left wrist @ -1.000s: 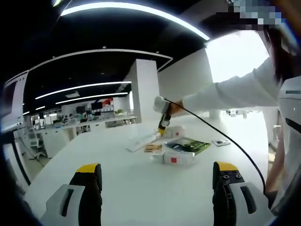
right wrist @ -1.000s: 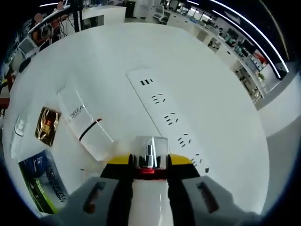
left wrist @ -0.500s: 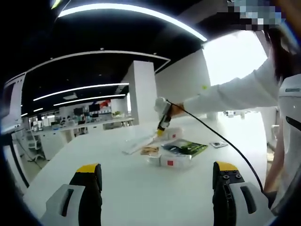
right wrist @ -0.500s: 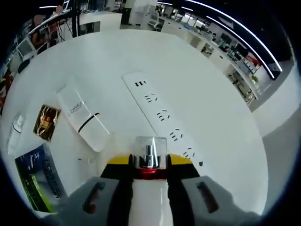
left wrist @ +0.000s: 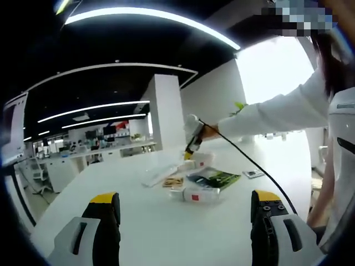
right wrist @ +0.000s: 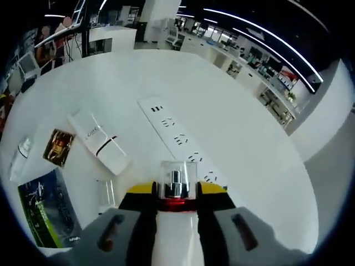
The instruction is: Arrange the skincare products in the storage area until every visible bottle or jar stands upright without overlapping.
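Observation:
My right gripper (right wrist: 176,193) is shut on a white bottle (right wrist: 176,176) with a clear cap and a red band, held above the white table (right wrist: 238,100). Below it lie a white tube box (right wrist: 100,148), a gold sachet (right wrist: 58,147) and a dark green-and-blue packet (right wrist: 47,213). In the left gripper view my left gripper (left wrist: 186,205) stands open over the near table with nothing between its jaws. Far ahead the right gripper (left wrist: 192,139) hangs over the cluster: a white box with a red square (left wrist: 198,195), the green packet (left wrist: 215,178) and the gold sachet (left wrist: 175,182).
A long white power strip (right wrist: 177,141) lies on the table beyond the products, also seen as the power strip (left wrist: 158,174) from the left. A black cable (left wrist: 260,172) trails from the right gripper. A person's white sleeve (left wrist: 277,113) reaches in from the right. A small white item (right wrist: 19,152) lies at the left.
The right gripper has risen with the bottle, so the table and products look smaller and farther. The left gripper view has shifted only slightly; its jaws stay open.

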The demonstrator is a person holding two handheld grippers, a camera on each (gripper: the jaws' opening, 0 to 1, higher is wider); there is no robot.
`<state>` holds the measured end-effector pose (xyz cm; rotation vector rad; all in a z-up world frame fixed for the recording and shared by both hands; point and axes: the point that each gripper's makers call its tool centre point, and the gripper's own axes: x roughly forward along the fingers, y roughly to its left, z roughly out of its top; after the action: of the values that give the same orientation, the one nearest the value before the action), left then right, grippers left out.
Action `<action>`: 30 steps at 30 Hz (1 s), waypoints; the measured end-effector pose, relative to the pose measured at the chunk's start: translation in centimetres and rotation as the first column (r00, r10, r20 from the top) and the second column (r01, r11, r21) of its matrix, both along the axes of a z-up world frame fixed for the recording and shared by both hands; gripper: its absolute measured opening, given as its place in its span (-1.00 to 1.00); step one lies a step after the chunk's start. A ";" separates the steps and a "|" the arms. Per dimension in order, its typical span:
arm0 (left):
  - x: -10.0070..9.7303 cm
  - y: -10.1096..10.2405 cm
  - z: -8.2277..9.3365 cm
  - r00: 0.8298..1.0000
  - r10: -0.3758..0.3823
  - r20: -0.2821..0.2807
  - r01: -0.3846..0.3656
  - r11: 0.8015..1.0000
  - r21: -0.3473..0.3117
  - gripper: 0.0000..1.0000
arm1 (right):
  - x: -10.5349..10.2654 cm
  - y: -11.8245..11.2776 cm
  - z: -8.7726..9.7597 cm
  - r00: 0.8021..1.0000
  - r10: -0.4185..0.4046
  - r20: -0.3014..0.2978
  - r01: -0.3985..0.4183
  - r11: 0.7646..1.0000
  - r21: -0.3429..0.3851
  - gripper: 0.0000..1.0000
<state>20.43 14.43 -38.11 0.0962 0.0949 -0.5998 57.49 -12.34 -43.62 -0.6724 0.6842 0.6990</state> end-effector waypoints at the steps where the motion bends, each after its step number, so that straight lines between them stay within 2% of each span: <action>1: 0.0 0.0 0.0 1.000 0.000 0.000 0.000 1.000 0.001 0.99 | -0.1 0.0 0.1 1.000 -0.001 0.007 0.001 1.000 0.006 -0.49; 18: -0.2 -0.8 0.4 1.000 -0.024 0.007 0.024 1.000 0.001 0.99 | -0.9 -1.4 2.8 0.991 -0.041 0.123 0.025 0.992 0.126 -0.50; 23: -0.6 -1.0 0.7 0.999 -0.032 0.014 0.032 1.000 0.002 0.99 | -1.3 -2.1 4.0 0.981 -0.075 0.178 0.041 0.981 0.189 -0.50; 30: -1.0 -1.3 1.0 0.999 -0.037 0.020 0.037 0.999 0.004 0.99 | -1.9 -3.1 5.1 0.969 -0.121 0.216 0.064 0.965 0.256 -0.50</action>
<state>19.45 13.11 -37.13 0.1078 0.0749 -0.6359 55.57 -15.44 -38.49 -0.4780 0.4031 0.5957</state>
